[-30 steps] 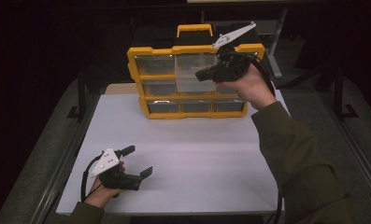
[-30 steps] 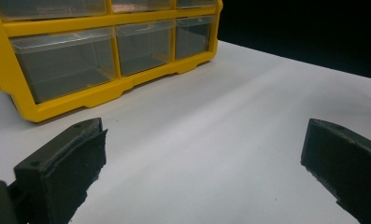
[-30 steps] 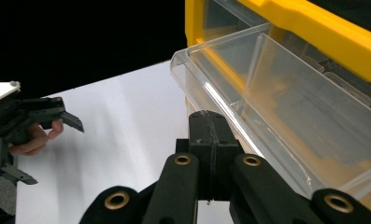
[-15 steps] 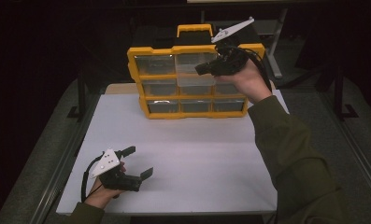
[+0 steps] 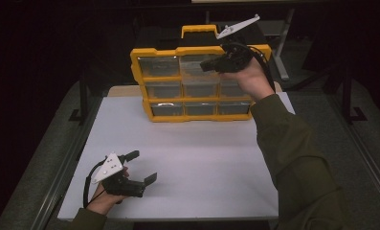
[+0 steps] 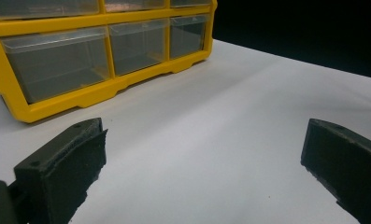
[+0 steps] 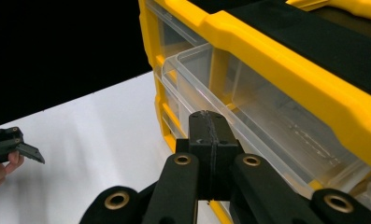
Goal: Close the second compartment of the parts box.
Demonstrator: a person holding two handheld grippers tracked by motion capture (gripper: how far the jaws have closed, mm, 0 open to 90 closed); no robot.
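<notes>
Standing upright at the far side of the white table [image 5: 202, 158], the yellow organiser [image 5: 197, 81] with its clear drawers is where the right gripper [image 5: 211, 63] works: its two black jaws are pressed flat together with nothing between them, their joined tip right at the front rim of a clear drawer [image 7: 248, 102] in the top row, which juts out a little from the yellow frame. Whether the tip actually touches that rim cannot be told. The yellow top edge of the organiser lies just beyond and above the jaws. The left gripper [image 5: 139, 167] sits low over the near left part of the table, well apart from the organiser, its jaws spread wide and empty; between them lies bare white table, and the bottom row of drawers [image 6: 103, 56] lies ahead of the left-hand jaw
</notes>
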